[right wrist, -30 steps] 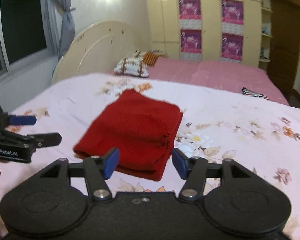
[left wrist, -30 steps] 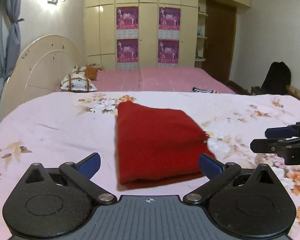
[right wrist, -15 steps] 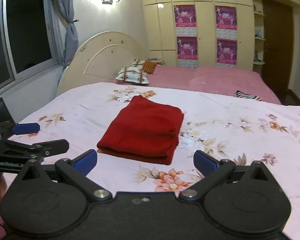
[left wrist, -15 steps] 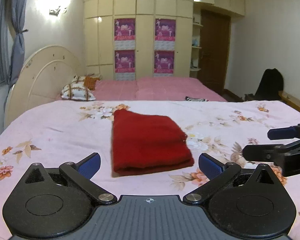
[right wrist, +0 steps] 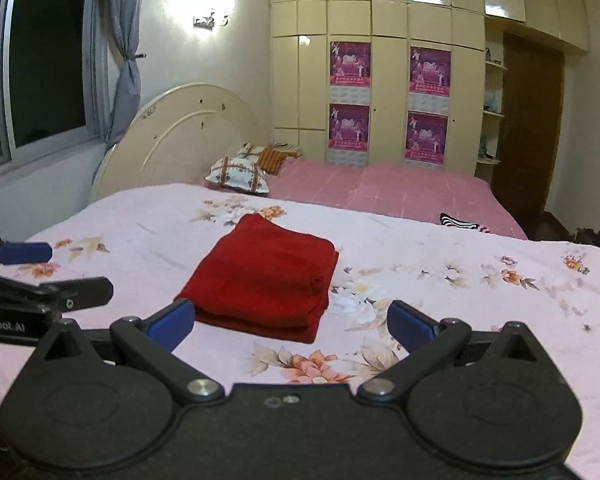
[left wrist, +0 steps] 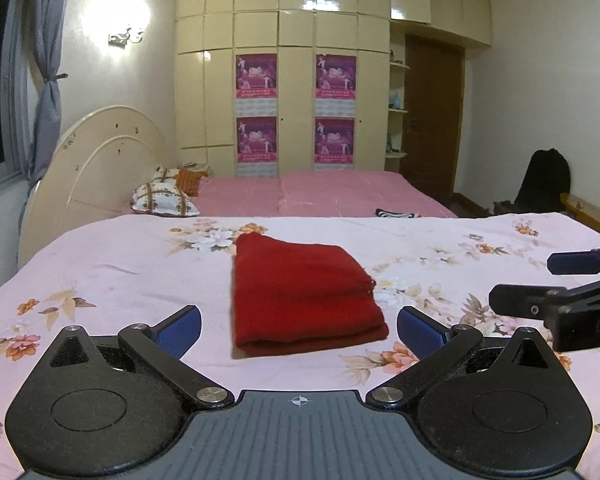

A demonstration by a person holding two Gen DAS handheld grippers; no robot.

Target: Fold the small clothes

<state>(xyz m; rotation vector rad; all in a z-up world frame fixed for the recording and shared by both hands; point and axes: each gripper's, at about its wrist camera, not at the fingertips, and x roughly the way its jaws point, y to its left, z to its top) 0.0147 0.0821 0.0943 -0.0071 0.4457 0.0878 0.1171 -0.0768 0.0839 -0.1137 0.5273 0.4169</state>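
Note:
A folded red garment point(left wrist: 300, 298) point(right wrist: 266, 278) lies flat on the pink flowered bedsheet point(left wrist: 120, 264) point(right wrist: 480, 300). My left gripper point(left wrist: 299, 327) stands open just short of the garment's near edge, with nothing between its blue pads. My right gripper point(right wrist: 291, 325) is open too, held back from the garment's near right corner, empty. Each gripper shows in the other's view: the right gripper point(left wrist: 540, 286) at the right edge, the left gripper point(right wrist: 52, 276) at the left edge. Neither touches the cloth.
Behind this bed lies a second bed with a pink cover point(left wrist: 320, 196), pillows point(left wrist: 164, 200) and a rounded cream headboard point(left wrist: 100, 172). A striped item point(right wrist: 460, 222) rests on it. A wardrobe wall with posters point(left wrist: 296, 108) and a dark door point(left wrist: 432, 120) close the room.
Both grippers have drawn back from the red garment and risen a little, so it looks smaller. The right gripper's jaws have spread from half open to wide; the garment lies still.

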